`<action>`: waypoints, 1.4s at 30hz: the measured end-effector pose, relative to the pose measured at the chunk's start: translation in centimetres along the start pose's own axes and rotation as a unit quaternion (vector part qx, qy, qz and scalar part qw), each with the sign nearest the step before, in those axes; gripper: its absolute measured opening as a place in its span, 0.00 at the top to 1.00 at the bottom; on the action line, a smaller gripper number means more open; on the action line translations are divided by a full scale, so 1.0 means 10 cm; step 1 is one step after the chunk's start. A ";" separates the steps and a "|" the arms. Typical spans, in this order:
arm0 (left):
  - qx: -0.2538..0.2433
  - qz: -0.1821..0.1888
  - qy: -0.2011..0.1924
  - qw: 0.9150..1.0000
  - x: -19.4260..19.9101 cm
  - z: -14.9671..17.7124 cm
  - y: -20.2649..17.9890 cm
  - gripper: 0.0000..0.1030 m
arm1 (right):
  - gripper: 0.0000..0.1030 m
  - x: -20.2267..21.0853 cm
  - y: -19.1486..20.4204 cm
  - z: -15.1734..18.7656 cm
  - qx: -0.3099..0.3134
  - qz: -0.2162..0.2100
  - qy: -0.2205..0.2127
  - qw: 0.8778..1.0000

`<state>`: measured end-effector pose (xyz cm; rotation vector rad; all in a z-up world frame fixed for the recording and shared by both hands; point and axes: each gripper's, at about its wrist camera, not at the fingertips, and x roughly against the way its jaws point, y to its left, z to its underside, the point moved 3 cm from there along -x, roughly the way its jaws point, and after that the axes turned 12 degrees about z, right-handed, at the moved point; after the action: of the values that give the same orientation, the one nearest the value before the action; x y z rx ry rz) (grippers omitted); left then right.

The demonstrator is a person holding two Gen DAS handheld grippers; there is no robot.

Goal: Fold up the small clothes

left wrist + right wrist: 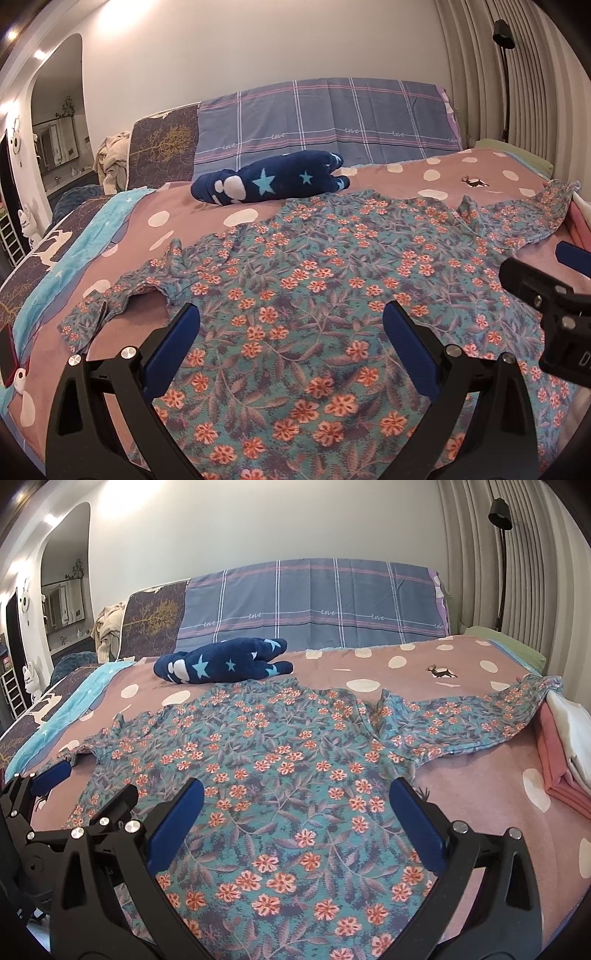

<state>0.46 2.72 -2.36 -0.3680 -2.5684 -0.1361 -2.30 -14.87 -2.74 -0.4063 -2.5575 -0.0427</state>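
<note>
the left gripper (291, 343) hangs released above the floral shirt (314, 280), which lies spread flat on the bed (461, 173), sleeves out to both sides; the right gripper (295, 823) hangs released too, holding nothing; no fold looks made yet, so i judge all folding remains; folded cloths (565, 749) sit at the right; the shirt's near hem is cut off below both views.

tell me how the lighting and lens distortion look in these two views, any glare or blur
Left wrist view: strong fisheye bending, with dark vignette corners; bright ceiling-light glare at top left; the teal floral-print shirt stays sharp and evenly lit. Right wrist view: the same barrel curve bows the ribbed wall panels; a soft hotspot on the wall at top left; no motion blur; the blue-padded fingers look stretched up close.
</note>
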 end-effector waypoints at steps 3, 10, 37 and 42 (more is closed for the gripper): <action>0.006 -0.007 0.001 1.000 -0.01 -0.01 0.07 0.03 | 0.02 -0.04 0.05 0.01 0.004 -0.004 0.006 1.000; 0.014 -0.023 0.001 1.000 -0.03 0.00 0.27 0.03 | 0.02 -0.10 0.20 0.01 0.018 -0.013 0.010 1.000; 0.075 -0.070 0.022 0.994 -0.03 0.16 1.13 0.03 | 0.02 -0.28 0.84 0.05 0.089 -0.018 0.027 0.995; 0.115 -0.104 0.041 0.987 0.01 0.30 1.56 0.03 | 0.02 -0.33 0.81 0.06 0.095 -0.011 0.030 0.995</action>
<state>3.41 18.16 -4.50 -0.0072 -2.5009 0.0695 2.43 -8.00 -5.35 -0.2994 -2.4790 0.1771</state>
